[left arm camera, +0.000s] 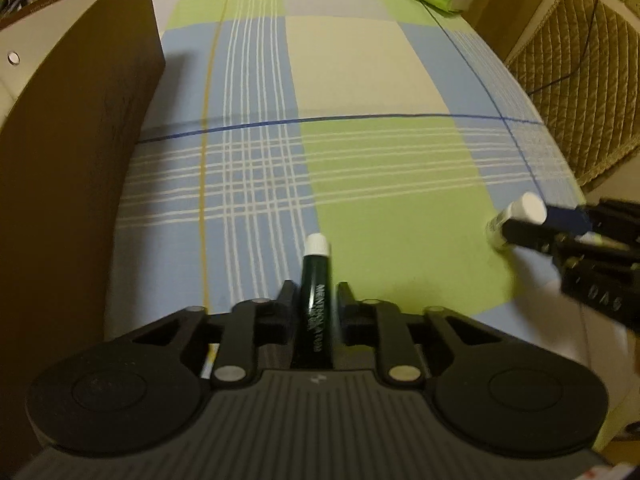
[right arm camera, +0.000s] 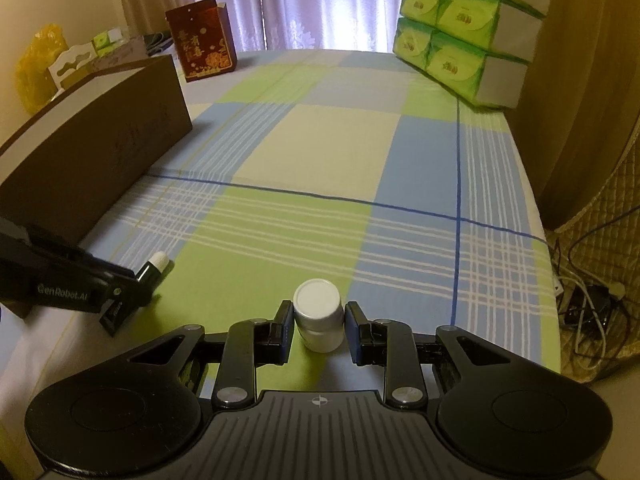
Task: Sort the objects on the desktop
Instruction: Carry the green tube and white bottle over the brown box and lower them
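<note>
A dark green tube (left arm camera: 317, 300) with a white cap, 1 of its kind, points forward along the left gripper (left arm camera: 313, 298), clamped between its fingers. The right gripper (right arm camera: 318, 316) grips 1 white bottle (right arm camera: 319, 314), upright above the plaid tablecloth (right arm camera: 320, 140).

Dark green white-capped tube (left arm camera: 316, 300) gripped lengthwise, white capped bottle (right arm camera: 319, 316) clamped

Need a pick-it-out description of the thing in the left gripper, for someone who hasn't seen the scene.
Start from the checked tablecloth, near end, in front of the long brown box. The left gripper clamps a slim dark green tube with a white cap. Its neighbour in the right gripper is a squat all-white bottle.
</note>
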{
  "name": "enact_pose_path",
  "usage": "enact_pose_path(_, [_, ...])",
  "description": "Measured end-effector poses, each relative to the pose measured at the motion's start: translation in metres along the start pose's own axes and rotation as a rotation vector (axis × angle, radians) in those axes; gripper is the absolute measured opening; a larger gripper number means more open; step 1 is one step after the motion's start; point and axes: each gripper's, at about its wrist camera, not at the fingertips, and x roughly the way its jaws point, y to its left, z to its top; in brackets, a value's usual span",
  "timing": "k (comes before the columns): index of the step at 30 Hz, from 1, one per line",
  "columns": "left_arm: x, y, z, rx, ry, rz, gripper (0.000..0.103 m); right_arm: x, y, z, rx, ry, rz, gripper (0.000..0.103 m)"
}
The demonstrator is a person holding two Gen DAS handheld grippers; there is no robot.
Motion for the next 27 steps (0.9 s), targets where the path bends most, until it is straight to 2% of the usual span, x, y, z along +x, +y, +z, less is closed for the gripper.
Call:
enact_pose_path(2, [0.003, -0.002, 0.004, 0.009, 0.002, -0.003, 0.029, 0.001, 0.0, 0.0, -0.001, -0.001, 0.0, 0.025])
enact_pose_path(7, [0.007, -0.015, 0.004, 0.081, -0.011, 0.05, 0.028, 0.004, 0.003, -0.001, -0.012, 0.009, -0.012, 0.027])
enact_pose_path(9, [0.006, -0.016, 0.001, 0.093, -0.02, 0.069, 0.02, 0.004, 0.003, -0.002, -0.009, 0.003, -0.019, 0.028])
enact_pose_path(11, [0.006, -0.013, 0.0, 0.079, -0.032, 0.064, 0.013, 0.005, 0.004, -0.003, -0.007, 0.001, -0.024, 0.028])
enact_pose_path(15, [0.003, -0.007, 0.001, 0.035, -0.029, 0.045, 0.013, 0.005, 0.007, -0.004, -0.025, 0.005, -0.035, 0.026])
enact_pose_path(27, [-0.019, -0.013, -0.016, 0.031, -0.058, 0.022, 0.013, -0.017, 0.02, -0.004, -0.037, -0.02, 0.02, 0.024])
